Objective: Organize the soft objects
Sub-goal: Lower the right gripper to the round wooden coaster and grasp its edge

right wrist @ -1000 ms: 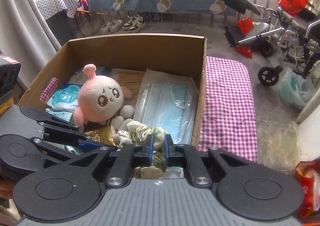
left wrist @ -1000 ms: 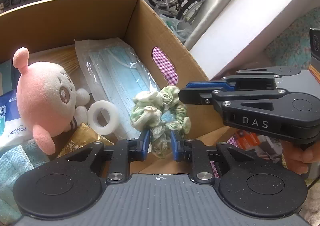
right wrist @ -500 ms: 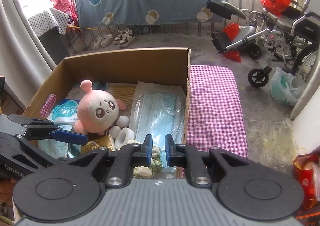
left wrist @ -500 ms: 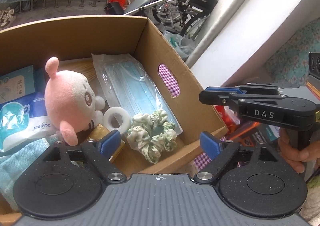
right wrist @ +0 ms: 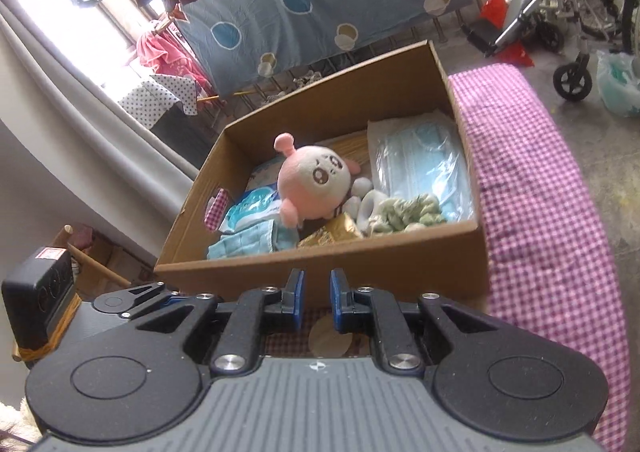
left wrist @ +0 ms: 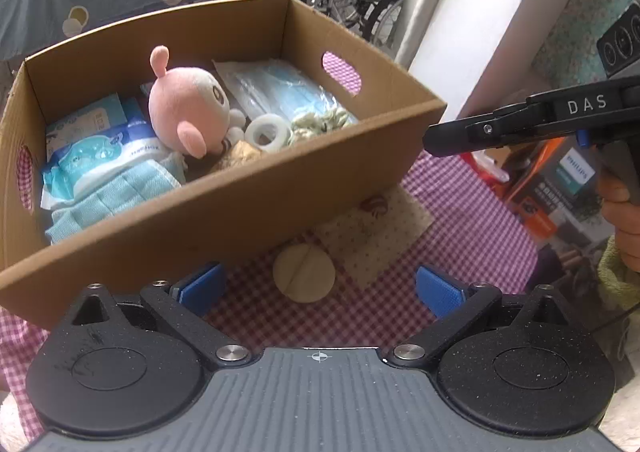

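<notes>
A cardboard box (left wrist: pixel 224 207) (right wrist: pixel 328 268) stands on a purple checked cloth (right wrist: pixel 540 211). Inside lie a pink plush toy (left wrist: pixel 184 107) (right wrist: pixel 312 183), a green scrunchie (left wrist: pixel 320 119) (right wrist: pixel 408 211), a pack of blue masks (left wrist: pixel 280 87) (right wrist: pixel 420 167), a white ring (left wrist: pixel 267 131), a wipes pack (left wrist: pixel 96 147) and a blue cloth (left wrist: pixel 116 191). My left gripper (left wrist: pixel 318 286) is open and empty, outside the box's near wall, above a round beige pad (left wrist: pixel 304 272). My right gripper (right wrist: pixel 317 292) is shut on nothing, also before the near wall.
A beige patterned cloth (left wrist: pixel 372 236) lies on the checked cloth by the box corner. A Philips carton (left wrist: pixel 560 187) stands at the right, behind the hand (left wrist: pixel 624 228) that holds the right gripper. A black device (right wrist: pixel 36 292) sits at the left. Wheelchairs (right wrist: pixel 560 11) stand beyond.
The left gripper let go of the green scrunchie, which now lies in the box, and opened wide. Both grippers drew back out of the box to its near side; the right one rolled.
</notes>
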Demonstrator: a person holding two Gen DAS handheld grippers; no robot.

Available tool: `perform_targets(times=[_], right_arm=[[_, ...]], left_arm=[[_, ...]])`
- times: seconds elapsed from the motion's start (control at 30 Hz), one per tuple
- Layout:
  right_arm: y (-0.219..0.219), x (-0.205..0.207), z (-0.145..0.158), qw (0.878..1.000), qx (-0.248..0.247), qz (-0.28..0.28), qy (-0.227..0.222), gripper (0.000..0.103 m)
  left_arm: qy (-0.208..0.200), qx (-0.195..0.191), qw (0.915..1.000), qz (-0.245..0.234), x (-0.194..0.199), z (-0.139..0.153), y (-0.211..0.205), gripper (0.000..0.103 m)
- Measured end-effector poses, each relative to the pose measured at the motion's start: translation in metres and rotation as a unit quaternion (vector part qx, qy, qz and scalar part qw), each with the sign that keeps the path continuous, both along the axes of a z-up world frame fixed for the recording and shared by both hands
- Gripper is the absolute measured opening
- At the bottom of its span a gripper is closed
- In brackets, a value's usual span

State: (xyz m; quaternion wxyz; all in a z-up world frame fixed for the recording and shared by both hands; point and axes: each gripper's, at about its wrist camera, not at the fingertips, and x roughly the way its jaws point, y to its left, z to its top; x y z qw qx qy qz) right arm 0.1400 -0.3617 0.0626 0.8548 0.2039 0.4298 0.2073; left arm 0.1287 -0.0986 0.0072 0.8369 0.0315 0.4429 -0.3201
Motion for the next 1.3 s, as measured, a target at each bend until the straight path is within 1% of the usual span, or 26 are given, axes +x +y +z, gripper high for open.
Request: perform_targets(times=[0.03,0.1,0.13,0.17,0.23,0.3,0.43,0.5,0.53,0.6,0.7,0.77,0.87,0.97,1.07,1.2,1.3], right_arm=[[0.005,0.001,-0.015,1.0,0.011,0.003,0.021,0.015],[0.015,0.005,-0.039,0.998,0.018,0.005,0.056,0.015],[0.02,0.007,-0.052,0.997,0.022,0.005,0.071,0.015],[0.026,0.009,-0.065,0.996,0.026,0.005,0.085,0.015],[0.034,0.015,-0.082,0.994,0.028,0.006,0.101,0.015],[0.04,0.021,-0.095,0.993,0.022,0.003,0.113,0.015],[0.048,0.029,-0.109,0.992,0.014,-0.003,0.125,0.015],[0.05,0.031,-0.113,0.991,0.013,-0.004,0.131,0.015],[0.05,0.032,-0.115,0.991,0.011,-0.006,0.133,0.016],[0.05,0.033,-0.116,0.991,0.015,-0.008,0.135,0.016],[0.048,0.033,-0.117,0.99,0.026,-0.013,0.138,0.015],[0.047,0.032,-0.118,0.99,0.034,-0.018,0.138,0.016],[0.042,0.03,-0.122,0.988,0.06,-0.025,0.142,0.016],[0.037,0.029,-0.126,0.984,0.083,-0.032,0.151,0.016],[0.033,0.03,-0.127,0.982,0.091,-0.04,0.158,0.016],[0.032,0.031,-0.128,0.981,0.093,-0.05,0.16,0.016],[0.031,0.035,-0.126,0.983,0.077,-0.06,0.152,0.016]], left_arm=[[0.0,0.014,0.9999,-0.001,-0.004,-0.009,-0.002,0.098],[-0.003,0.037,0.9993,-0.006,-0.008,-0.025,-0.01,0.092],[-0.005,0.044,0.999,-0.01,-0.009,-0.034,-0.014,0.09],[-0.003,0.047,0.9988,-0.014,-0.008,-0.041,-0.017,0.086],[-0.005,0.054,0.9983,-0.019,-0.006,-0.053,-0.024,0.082],[-0.009,0.061,0.998,-0.017,-0.001,-0.061,-0.027,0.076],[-0.015,0.078,0.9968,-0.012,0.01,-0.072,-0.03,0.07],[-0.014,0.084,0.9963,-0.014,0.015,-0.076,-0.031,0.066],[-0.012,0.086,0.9961,-0.015,0.016,-0.078,-0.031,0.066],[-0.006,0.091,0.9957,-0.016,0.018,-0.082,-0.031,0.064],[-0.02,0.094,0.9952,-0.018,0.019,-0.085,-0.031,0.06],[-0.028,0.093,0.9952,-0.018,0.015,-0.085,-0.029,0.057],[-0.037,0.091,0.995,-0.02,0.013,-0.085,-0.027,0.048],[-0.038,0.083,0.9956,-0.018,0.013,-0.086,-0.021,0.044],[-0.028,0.066,0.9973,-0.013,0.015,-0.086,-0.014,0.039],[-0.003,0.031,0.9995,0.003,0.029,-0.085,0.0,0.031],[0.02,0.001,0.9997,0.016,0.037,-0.087,0.012,0.031]])
